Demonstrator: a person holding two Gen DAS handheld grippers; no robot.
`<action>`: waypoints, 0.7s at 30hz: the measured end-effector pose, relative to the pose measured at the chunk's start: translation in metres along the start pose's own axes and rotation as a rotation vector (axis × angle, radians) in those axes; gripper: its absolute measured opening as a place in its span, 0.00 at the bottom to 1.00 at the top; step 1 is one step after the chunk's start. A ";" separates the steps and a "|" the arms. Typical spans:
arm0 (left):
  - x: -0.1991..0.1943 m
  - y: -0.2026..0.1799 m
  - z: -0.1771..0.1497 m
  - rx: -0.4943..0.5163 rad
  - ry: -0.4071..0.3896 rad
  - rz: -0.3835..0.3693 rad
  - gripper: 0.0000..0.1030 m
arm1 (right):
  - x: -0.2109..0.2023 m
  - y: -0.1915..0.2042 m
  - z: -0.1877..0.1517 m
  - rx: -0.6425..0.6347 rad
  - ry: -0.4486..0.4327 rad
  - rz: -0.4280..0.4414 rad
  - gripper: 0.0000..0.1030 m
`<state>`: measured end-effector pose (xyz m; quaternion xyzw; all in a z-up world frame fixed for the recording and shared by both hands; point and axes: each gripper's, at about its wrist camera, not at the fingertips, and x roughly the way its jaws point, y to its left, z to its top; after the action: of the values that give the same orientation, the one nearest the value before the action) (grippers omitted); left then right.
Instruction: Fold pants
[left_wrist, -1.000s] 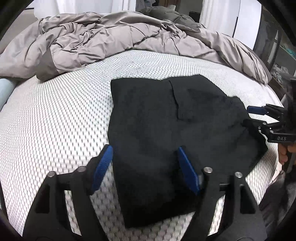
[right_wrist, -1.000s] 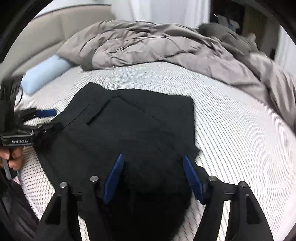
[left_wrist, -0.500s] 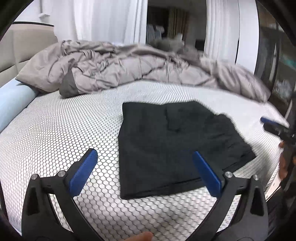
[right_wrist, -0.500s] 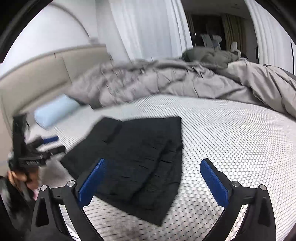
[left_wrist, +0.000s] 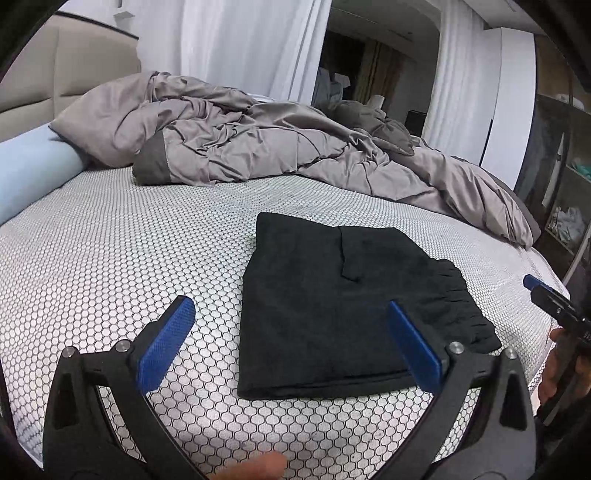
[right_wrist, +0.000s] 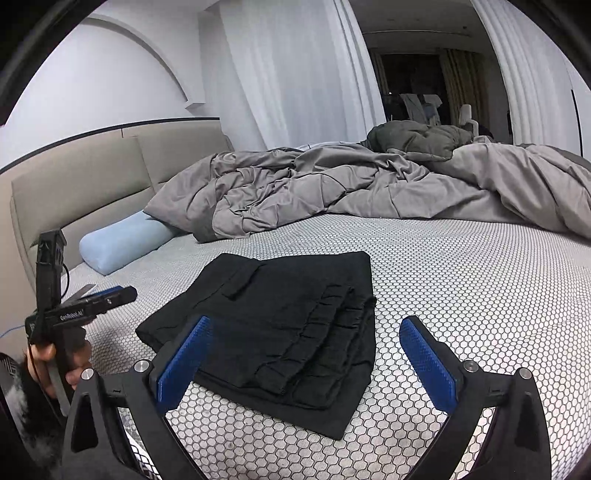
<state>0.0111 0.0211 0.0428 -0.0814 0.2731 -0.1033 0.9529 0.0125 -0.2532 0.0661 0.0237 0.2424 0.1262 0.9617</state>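
The black pants (left_wrist: 332, 302) lie folded into a compact rectangle on the white honeycomb-patterned mattress (left_wrist: 129, 266). In the right wrist view the pants (right_wrist: 280, 325) show their gathered waistband on top at the near side. My left gripper (left_wrist: 291, 339) is open and empty, held above and just in front of the pants' near edge. My right gripper (right_wrist: 306, 354) is open and empty, raised just short of the pants. The right gripper's tip shows at the right edge of the left wrist view, and the left gripper at the left of the right wrist view.
A rumpled grey duvet (left_wrist: 258, 144) lies across the far side of the bed (right_wrist: 369, 184). A light blue bolster pillow (right_wrist: 125, 240) lies by the beige padded headboard (right_wrist: 81, 173). White curtains (right_wrist: 295, 74) hang behind. Dark shelving (left_wrist: 561, 184) stands past the bed's right edge.
Both grippers have opened wide and pulled back and up from the pants, which they were pressing on a second ago. The pants lie still, folded.
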 end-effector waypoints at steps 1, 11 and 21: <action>0.001 -0.002 0.000 0.012 -0.002 0.005 0.99 | 0.000 0.000 0.000 0.002 -0.002 0.004 1.00; 0.003 -0.004 -0.002 0.040 -0.009 0.021 0.99 | 0.002 0.005 -0.002 -0.017 0.006 -0.005 1.00; 0.000 -0.001 -0.002 0.030 -0.020 0.027 0.99 | 0.008 0.008 -0.004 -0.034 0.021 -0.011 1.00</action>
<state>0.0097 0.0204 0.0411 -0.0643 0.2630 -0.0935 0.9581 0.0154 -0.2433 0.0598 0.0046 0.2505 0.1253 0.9600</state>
